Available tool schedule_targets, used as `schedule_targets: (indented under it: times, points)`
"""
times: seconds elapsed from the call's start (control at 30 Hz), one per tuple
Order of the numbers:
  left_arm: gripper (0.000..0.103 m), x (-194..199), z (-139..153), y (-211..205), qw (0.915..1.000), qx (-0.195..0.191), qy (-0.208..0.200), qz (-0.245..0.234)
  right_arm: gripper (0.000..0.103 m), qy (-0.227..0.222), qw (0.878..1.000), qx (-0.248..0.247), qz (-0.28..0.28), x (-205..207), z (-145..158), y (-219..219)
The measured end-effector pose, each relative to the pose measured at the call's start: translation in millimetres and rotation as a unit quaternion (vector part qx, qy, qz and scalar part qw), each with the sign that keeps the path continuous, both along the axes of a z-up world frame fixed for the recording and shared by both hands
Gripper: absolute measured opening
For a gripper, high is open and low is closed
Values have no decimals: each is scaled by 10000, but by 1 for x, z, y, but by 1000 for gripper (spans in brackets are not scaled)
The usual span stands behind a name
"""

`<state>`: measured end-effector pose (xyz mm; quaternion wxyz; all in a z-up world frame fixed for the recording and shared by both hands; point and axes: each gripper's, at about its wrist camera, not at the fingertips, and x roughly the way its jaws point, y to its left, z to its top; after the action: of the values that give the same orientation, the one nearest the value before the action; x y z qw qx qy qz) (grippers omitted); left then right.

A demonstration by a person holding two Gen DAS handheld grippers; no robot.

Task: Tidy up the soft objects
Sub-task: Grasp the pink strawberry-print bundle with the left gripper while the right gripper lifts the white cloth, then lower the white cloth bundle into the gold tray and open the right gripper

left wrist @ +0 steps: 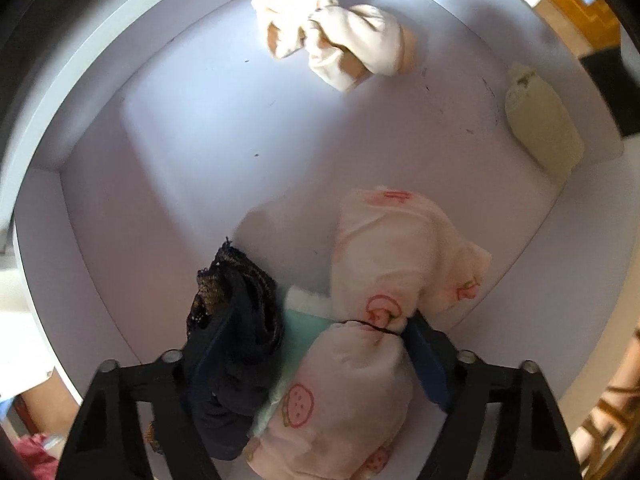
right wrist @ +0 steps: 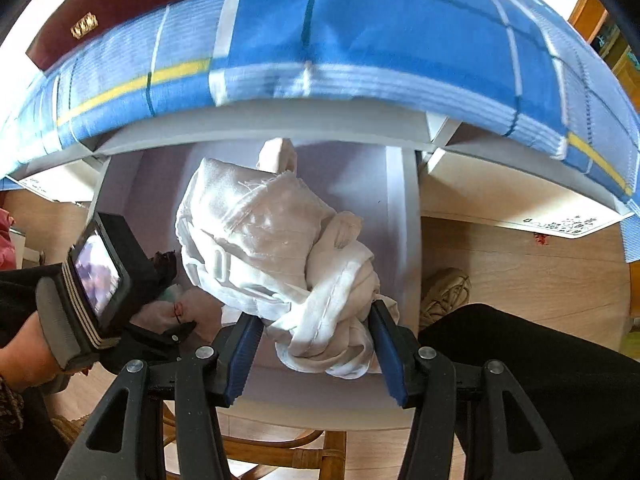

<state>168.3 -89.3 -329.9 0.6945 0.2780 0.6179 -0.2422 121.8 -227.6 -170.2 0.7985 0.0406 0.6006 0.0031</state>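
Note:
In the left wrist view my left gripper (left wrist: 316,344) is shut on a bundle of soft items: a pink strawberry-print cloth (left wrist: 384,272), a black lace garment (left wrist: 236,320) and a mint-green piece (left wrist: 304,332), low inside a white drawer (left wrist: 192,128). A cream knotted garment (left wrist: 332,36) lies at the drawer's far side. In the right wrist view my right gripper (right wrist: 316,344) is shut on a white crumpled garment (right wrist: 272,240), held over the same drawer (right wrist: 396,216). The left gripper (right wrist: 132,292) shows at the left, down in the drawer.
A pale yellow folded item (left wrist: 540,128) lies at the drawer's right edge. A blue plaid cloth (right wrist: 360,40) covers the table top above the drawer. A wooden floor (right wrist: 520,260), a shoe (right wrist: 444,292), a dark-clothed leg (right wrist: 540,360) and a rattan chair (right wrist: 300,452) are below.

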Motion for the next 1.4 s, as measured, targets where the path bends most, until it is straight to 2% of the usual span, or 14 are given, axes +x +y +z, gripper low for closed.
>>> schedule_targets:
  times: [0.13, 0.3, 0.5, 0.57, 0.8, 0.93, 1.07, 1.23, 1.4]
  points:
    - [70, -6, 1, -3, 10000, -4, -19, -56, 54, -130, 9999, -53, -45, -1, 14, -3]
    - [57, -9, 6, -3, 9999, -27, -105, -119, 54, -376, 9991, -196, 14, -3, 41, -1]
    - [41, -18, 16, 1, 9997, -61, -235, 33, 54, -640, 9974, -303, 137, -4, 74, 6]
    - [39, -19, 18, 2, 9995, -43, -286, 94, 54, -726, 9967, -318, 177, -5, 85, 8]
    - [38, -16, 23, 10, 9989, -127, -229, 391, 54, -1024, 9940, -258, 295, 1, 124, 11]
    - [41, -8, 23, 4, 9992, -54, -272, 300, 54, -1198, 9924, -14, 295, 14, 151, 11]
    - [43, -7, 21, 1, 9991, -64, -231, 347, 54, -1373, 9901, 176, 238, 44, 172, 7]
    - [45, 1, 15, 1, 9991, -81, -147, 396, 54, -1544, 9876, 170, 224, 86, 198, 14]
    - [47, -1, 10, -1, 9993, -36, -127, 355, 54, -1535, 9880, 113, 135, 131, 207, 22]
